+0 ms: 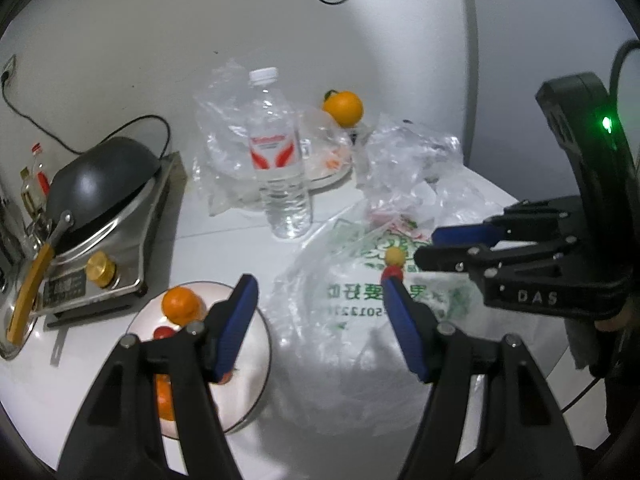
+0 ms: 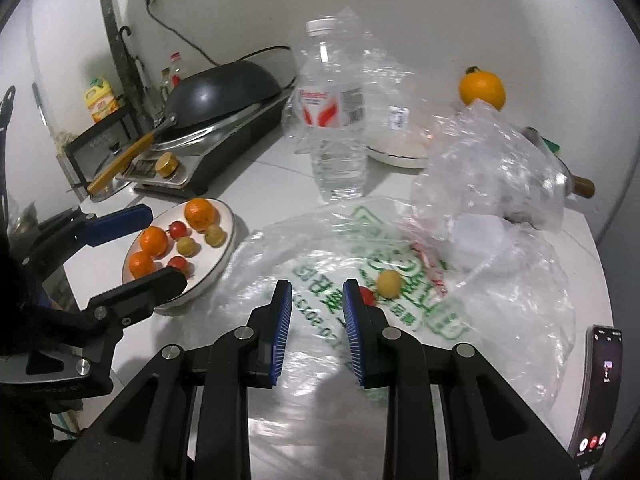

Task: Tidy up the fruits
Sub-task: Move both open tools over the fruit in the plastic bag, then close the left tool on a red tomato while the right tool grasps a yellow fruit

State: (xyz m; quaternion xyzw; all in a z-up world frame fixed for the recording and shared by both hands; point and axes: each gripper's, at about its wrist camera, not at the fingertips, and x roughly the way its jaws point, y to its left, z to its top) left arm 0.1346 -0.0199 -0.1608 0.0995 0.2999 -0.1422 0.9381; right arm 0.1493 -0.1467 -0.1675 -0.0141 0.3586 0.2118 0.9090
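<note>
While your left gripper [image 1: 320,320] hangs with its jaws apart and nothing between them, your right gripper [image 2: 314,320] has its jaws drawn close together, also empty, so no fruit is in hand.

Fruit left to move, as I judge it: a yellow fruit [image 2: 389,283] and a red fruit [image 2: 366,294] lying side by side on the printed plastic bag [image 2: 320,248], just ahead of your right jaw tips. The plate [image 2: 228,216] already holds oranges and small fruits; one orange [image 2: 481,89] sits far back.

Risks:
- Narrow jaws likely push the round fruit instead of straddling it; it rolls on the slick bag.
- Pads may pinch bag film along with the fruit, dragging the bag toward the bottle [image 2: 336,120].
- Both grippers crowd the plate side; they could knock each other.
</note>
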